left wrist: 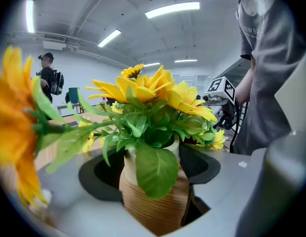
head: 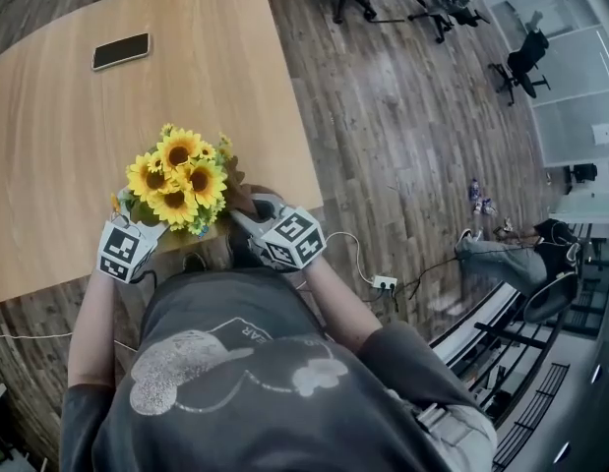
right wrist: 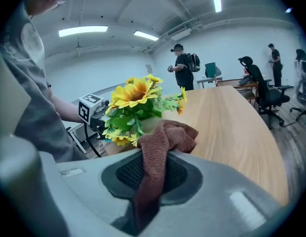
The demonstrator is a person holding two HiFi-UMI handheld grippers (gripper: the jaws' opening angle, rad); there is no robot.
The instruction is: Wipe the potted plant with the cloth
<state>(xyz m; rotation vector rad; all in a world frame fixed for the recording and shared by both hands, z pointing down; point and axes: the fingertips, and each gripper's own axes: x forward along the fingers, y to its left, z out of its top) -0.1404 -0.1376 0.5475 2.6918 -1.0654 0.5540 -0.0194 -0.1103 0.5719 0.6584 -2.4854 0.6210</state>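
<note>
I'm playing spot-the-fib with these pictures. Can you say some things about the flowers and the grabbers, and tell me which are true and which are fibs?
1. The left gripper has its jaws closed on the pot. True.
2. The flowers are red roses. False: they are yellow sunflowers.
3. The right gripper pinches a brown cloth in its jaws. True.
4. The phone lies on the floor. False: it lies on the wooden table, apart from the sunflowers.
</note>
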